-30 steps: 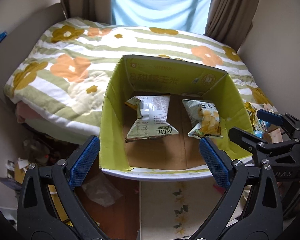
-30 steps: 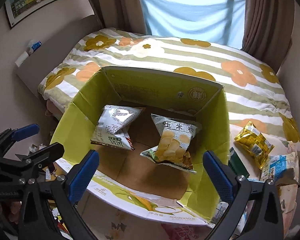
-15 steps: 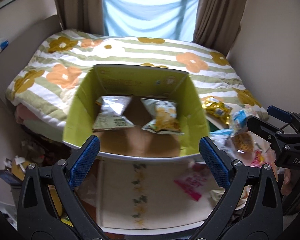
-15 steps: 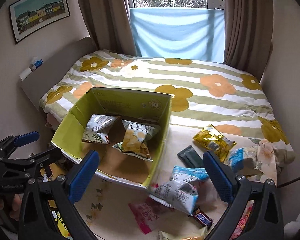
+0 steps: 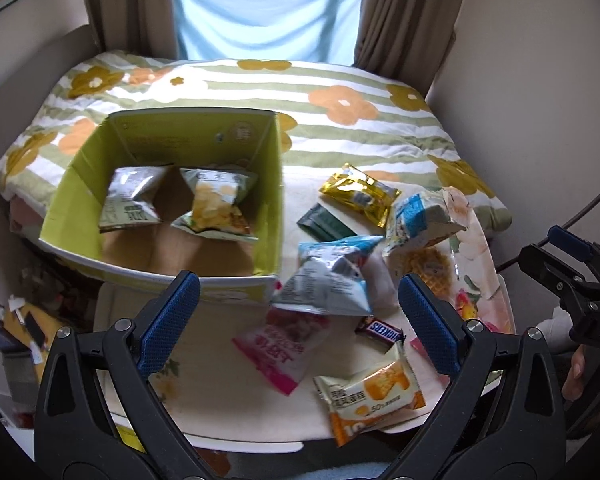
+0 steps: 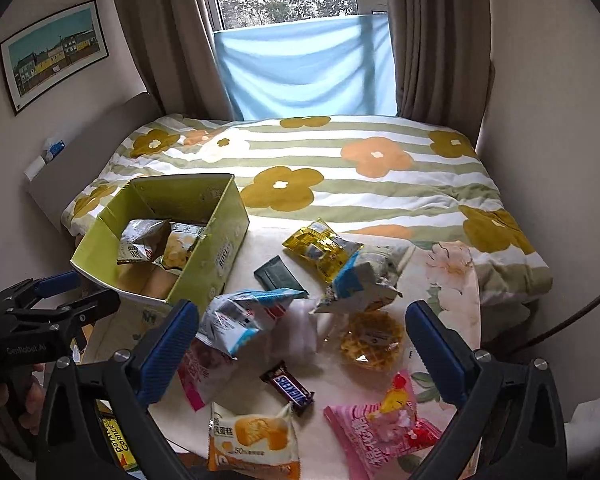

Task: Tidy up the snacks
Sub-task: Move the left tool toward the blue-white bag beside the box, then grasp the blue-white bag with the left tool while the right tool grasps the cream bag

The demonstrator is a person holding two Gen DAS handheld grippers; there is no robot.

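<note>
A small cream-topped bench (image 6: pixel 260 248) stands at the foot of a bed covered with a green-striped quilt with orange and mustard flowers (image 6: pixel 340 160). On the bench's left side sits an open yellow-green cardboard box (image 5: pixel 268 184), placed there as the collecting bin; inside it lie two packets, a silver crimped packet (image 5: pixel 130 196) and a pale green chip bag printed with yellow crisps (image 5: pixel 214 204), side by side on the brown floor of the box. The remaining snacks are loose on the bench to the right of the box: a gold foil packet (image 6: pixel 320 246), a flat dark green sachet (image 6: pixel 278 276), a blue and white puffed bag (image 6: pixel 240 320) nearest the box, a second blue and white torn-open bag (image 6: pixel 360 280), a round golden waffle in clear wrap (image 6: pixel 370 340), a brown Snickers bar (image 6: pixel 288 388), a white and orange cake packet (image 6: pixel 252 440), a pink packet (image 6: pixel 198 376) and a pink candy bag with a cartoon figure (image 6: pixel 380 424). Both tools hover above the near edge of the bench, holding nothing: the left gripper (image 5: pixel 300 320) has its blue pads spread wide, framing the puffed bag, and the right gripper (image 6: pixel 302 344) is likewise released and wide apart over the loose pile. Most of the sorting seems undone, and the puffed bag looks the likeliest next pick
</note>
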